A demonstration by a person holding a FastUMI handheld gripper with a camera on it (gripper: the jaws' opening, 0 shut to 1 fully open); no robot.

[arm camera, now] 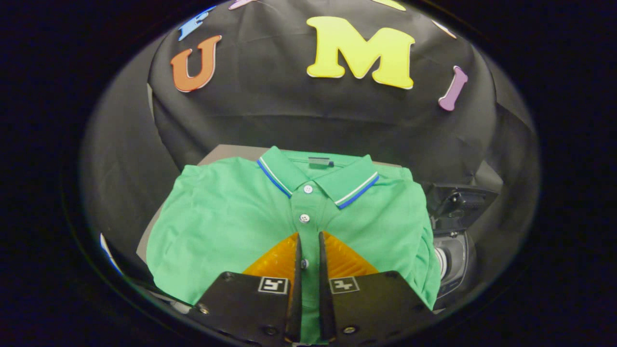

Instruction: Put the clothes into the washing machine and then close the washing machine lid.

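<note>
A green polo shirt (217, 226) with a blue-and-white striped collar lies folded flat on a grey board (226, 152), collar towards the booth wall. My gripper (308, 238) hovers over the shirt's button placket. Its fingers stand nearly together, leaving a narrow slit. Through that slit I see the placket and one button lying flat and undisturbed, so nothing is clamped. Right of the shirt, lower down, stands the dark grey washing machine (453, 255). A dark raised part (460, 202) above it looks like its open lid.
The black cloth wall (289, 115) hangs close behind the board. The shirt's right edge droops over the board beside the machine. At the lower left a white and blue object (107, 250) peeks out past the board.
</note>
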